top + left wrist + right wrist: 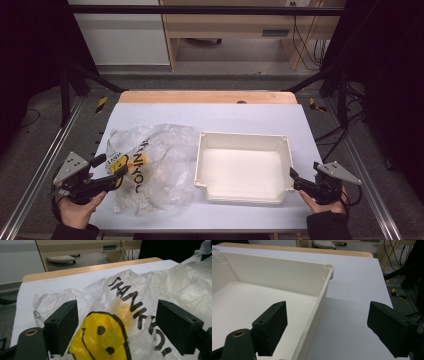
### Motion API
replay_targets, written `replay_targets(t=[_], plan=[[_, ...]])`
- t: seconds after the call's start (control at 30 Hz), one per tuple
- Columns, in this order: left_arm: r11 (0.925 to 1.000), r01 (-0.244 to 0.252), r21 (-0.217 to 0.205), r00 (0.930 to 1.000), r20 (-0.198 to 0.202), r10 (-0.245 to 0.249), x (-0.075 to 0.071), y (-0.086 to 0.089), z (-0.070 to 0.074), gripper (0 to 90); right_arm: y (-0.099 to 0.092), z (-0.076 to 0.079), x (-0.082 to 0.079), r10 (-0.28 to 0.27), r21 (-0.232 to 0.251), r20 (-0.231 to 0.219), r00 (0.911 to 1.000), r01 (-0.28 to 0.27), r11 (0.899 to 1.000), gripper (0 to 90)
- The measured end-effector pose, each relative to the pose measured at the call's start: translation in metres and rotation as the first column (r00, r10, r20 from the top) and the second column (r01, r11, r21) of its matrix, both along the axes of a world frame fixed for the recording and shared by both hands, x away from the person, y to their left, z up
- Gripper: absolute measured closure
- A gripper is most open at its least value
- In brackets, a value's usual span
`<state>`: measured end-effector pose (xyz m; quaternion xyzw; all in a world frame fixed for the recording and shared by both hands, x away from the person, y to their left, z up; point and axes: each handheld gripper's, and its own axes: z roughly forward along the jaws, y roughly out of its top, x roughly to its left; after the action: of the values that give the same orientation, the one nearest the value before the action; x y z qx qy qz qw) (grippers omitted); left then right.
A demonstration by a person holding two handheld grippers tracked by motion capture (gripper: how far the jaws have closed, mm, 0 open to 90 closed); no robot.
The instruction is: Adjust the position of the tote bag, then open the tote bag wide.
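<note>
1. The left claw [111, 169], held in the person's left hand [75, 207] at the near left of the surface [250, 117], is released: in the left gripper view its two black jaws stand wide apart with nothing pinched between them.
2. Between and just beyond those jaws lies the plastic bag [155, 290], thin, see-through and crumpled, printed with a yellow smiley face [102, 340] and black lettering. The left claw [117, 327] looks to hover at the bag's near left edge; whether a jaw touches the film I cannot tell from these angles.
3. In the high view the plastic bag [160, 165] rests flat on the left half of the surface, its right edge just beside the left wall of the white tray [243, 137], perhaps touching it.
4. The white tray is a shallow rectangular box, standing upright on the right half of the surface with its long side facing the person.
5. The right claw [294, 179], held in the right hand [325, 205] at the near right, is likewise released. In the right gripper view the right claw [327, 332] straddles the right wall of the white tray [322, 300]: one jaw hangs over the tray's floor, the other over the bare surface [354, 280] outside, neither pressing the wall.
</note>
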<state>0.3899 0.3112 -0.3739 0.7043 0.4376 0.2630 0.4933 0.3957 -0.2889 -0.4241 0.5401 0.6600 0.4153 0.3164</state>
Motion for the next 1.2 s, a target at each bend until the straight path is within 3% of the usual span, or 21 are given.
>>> replay_targets(t=[0.57, 1.2], plan=[[0.9987, 0.049, -0.017, 0.9987, 0.017, -0.048, -0.004, -0.028, 0.021, 18.7, 0.008, 0.001, -0.001, 0.025, 0.003, -0.007, 0.9997, -0.025, 1.000, 19.0], [0.9949, 0.100, 0.009, 0.9947, 0.024, -0.100, -0.017, -0.049, 0.026, 17.3, 0.009, -0.001, -0.001, 0.041, -0.001, -0.014, 0.9991, -0.041, 0.999, 20.5]])
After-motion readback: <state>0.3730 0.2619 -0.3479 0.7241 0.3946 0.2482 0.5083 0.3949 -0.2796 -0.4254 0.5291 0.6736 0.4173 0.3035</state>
